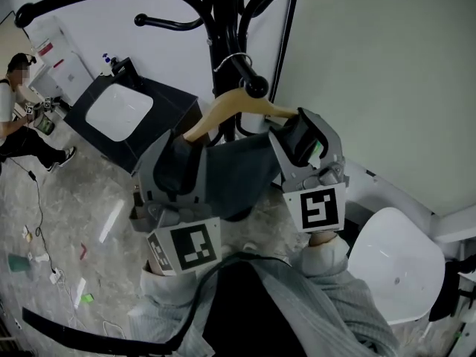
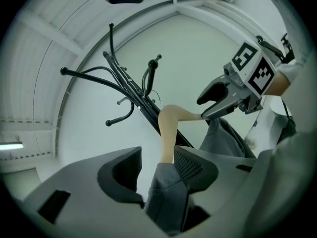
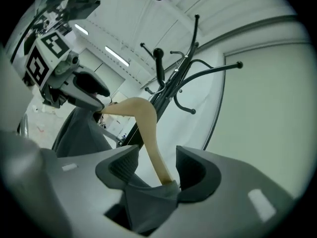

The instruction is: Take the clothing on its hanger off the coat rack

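A wooden hanger (image 1: 230,104) hangs by its metal hook (image 1: 232,59) on a peg of the black coat rack (image 1: 219,21). A dark grey garment (image 1: 238,169) is draped over it. My left gripper (image 1: 178,162) straddles the hanger's left shoulder. In the left gripper view the wooden arm (image 2: 168,128) and grey cloth (image 2: 166,192) lie between the jaws of the left gripper (image 2: 157,152), open, with a gap on one side. My right gripper (image 1: 301,136) straddles the right shoulder. In the right gripper view the arm (image 3: 148,133) and cloth (image 3: 148,200) sit between the wide, open jaws of the right gripper (image 3: 156,152).
A black cabinet with a white basin (image 1: 119,110) stands left of the rack. A white round seat (image 1: 394,266) is at the lower right. A person (image 1: 15,117) crouches at the far left. Cables and small items (image 1: 44,259) lie on the floor.
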Action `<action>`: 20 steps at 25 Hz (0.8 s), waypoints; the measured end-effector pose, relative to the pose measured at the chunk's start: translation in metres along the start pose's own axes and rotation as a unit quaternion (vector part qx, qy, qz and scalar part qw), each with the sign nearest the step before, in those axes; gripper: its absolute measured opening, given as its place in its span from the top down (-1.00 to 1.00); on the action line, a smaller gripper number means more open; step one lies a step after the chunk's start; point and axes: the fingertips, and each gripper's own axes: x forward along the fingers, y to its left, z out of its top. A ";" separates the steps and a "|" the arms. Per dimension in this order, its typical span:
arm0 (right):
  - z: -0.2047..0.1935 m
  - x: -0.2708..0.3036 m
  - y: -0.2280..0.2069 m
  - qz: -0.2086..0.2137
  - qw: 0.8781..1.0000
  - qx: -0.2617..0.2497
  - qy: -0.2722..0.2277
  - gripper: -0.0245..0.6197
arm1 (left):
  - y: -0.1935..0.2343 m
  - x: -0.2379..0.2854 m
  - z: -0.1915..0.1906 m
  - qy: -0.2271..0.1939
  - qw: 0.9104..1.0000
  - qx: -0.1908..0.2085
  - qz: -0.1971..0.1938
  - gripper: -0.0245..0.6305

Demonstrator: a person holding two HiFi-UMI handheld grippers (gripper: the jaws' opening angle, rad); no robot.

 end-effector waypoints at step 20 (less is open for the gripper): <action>-0.009 0.034 0.006 -0.043 0.987 -0.154 0.013 0.59 | -0.010 0.037 -0.017 0.044 0.991 0.116 0.046 0.59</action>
